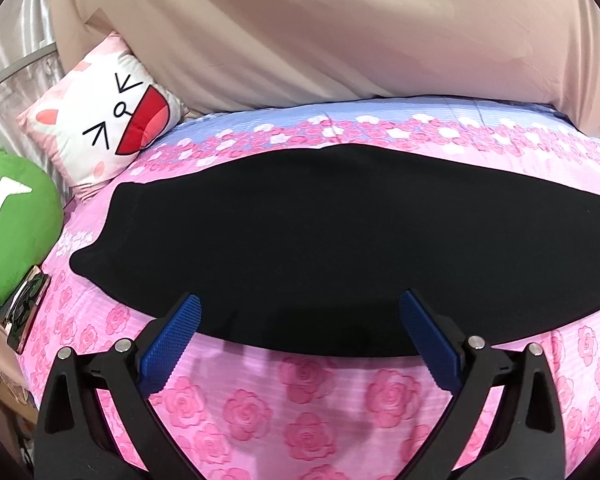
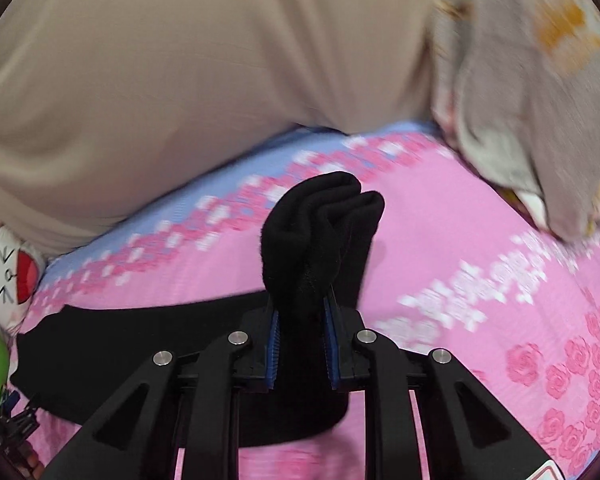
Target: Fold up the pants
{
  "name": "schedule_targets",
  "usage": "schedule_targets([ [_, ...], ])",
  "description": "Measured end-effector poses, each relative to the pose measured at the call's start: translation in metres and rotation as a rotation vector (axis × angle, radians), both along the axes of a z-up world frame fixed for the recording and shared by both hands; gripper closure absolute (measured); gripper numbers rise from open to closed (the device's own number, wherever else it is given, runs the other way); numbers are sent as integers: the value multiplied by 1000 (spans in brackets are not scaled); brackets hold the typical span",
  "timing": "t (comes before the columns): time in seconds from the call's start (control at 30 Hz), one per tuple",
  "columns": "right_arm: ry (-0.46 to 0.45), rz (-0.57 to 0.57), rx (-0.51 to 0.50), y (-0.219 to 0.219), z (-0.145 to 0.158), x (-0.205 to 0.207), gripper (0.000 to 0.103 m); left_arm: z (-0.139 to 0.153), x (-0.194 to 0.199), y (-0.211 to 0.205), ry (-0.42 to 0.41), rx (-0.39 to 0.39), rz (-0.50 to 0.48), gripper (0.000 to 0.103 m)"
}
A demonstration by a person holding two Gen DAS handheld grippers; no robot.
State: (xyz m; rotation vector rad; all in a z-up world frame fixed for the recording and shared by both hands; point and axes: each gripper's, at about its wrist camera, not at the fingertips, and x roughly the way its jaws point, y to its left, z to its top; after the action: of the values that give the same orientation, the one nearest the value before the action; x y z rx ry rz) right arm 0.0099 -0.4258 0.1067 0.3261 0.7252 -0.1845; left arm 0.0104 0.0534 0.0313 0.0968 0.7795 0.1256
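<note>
The black pants [image 1: 320, 240] lie flat and lengthwise across a pink rose-print bed sheet [image 1: 308, 408]. My left gripper [image 1: 300, 308] is open, its blue pads [image 1: 172, 344] spread over the near edge of the pants, holding nothing. My right gripper [image 2: 300, 312] is shut on a bunched end of the pants [image 2: 320, 232], lifted above the sheet [image 2: 480, 260]; the rest of the pants [image 2: 120, 340] trails left on the bed.
A white cat-face pillow [image 1: 108, 120] and a green cushion [image 1: 16, 224] sit at the bed's left end. A beige curtain [image 1: 320, 28] hangs behind the bed. A grey patterned blanket [image 2: 532, 92] lies at the right. A dark box [image 1: 24, 308] sits at the left edge.
</note>
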Motion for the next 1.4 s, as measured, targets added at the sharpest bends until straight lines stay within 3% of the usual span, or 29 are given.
schedule_targets([
  [0.17, -38, 155, -48, 83, 26, 28, 86, 1, -3, 17, -9, 6, 28, 5],
  [0.37, -28, 361, -84, 195, 28, 59, 86, 2, -4, 40, -12, 8, 63, 5],
  [0.67, 83, 613, -176, 344, -16, 77, 86, -4, 0, 76, 15, 18, 119, 5],
  [0.87, 167, 654, -243, 384, -58, 76, 80, -9, 0, 92, 28, 12, 136, 5],
  [0.97, 197, 659, -254, 386, -67, 75, 70, -10, -2, 100, 28, -7, 143, 5],
  [1.03, 194, 651, -238, 376, -56, 63, 63, -9, -3, 105, 26, -19, 147, 5],
  [1.1, 132, 624, -163, 346, -29, 42, 38, -7, -5, 112, 19, -27, 154, 5],
  [1.17, 67, 564, -132, 312, -10, 23, 24, -7, -7, 120, 16, -40, 166, 5],
  [1.23, 62, 427, -156, 265, -2, 7, 23, -7, -6, 126, 21, -66, 176, 5],
  [1.3, 115, 305, -165, 220, -10, -3, 22, -8, -4, 130, 31, -108, 180, 5],
  [1.4, 182, 193, -38, 168, -36, -9, 22, -9, -1, 126, 40, -145, 177, 5],
])
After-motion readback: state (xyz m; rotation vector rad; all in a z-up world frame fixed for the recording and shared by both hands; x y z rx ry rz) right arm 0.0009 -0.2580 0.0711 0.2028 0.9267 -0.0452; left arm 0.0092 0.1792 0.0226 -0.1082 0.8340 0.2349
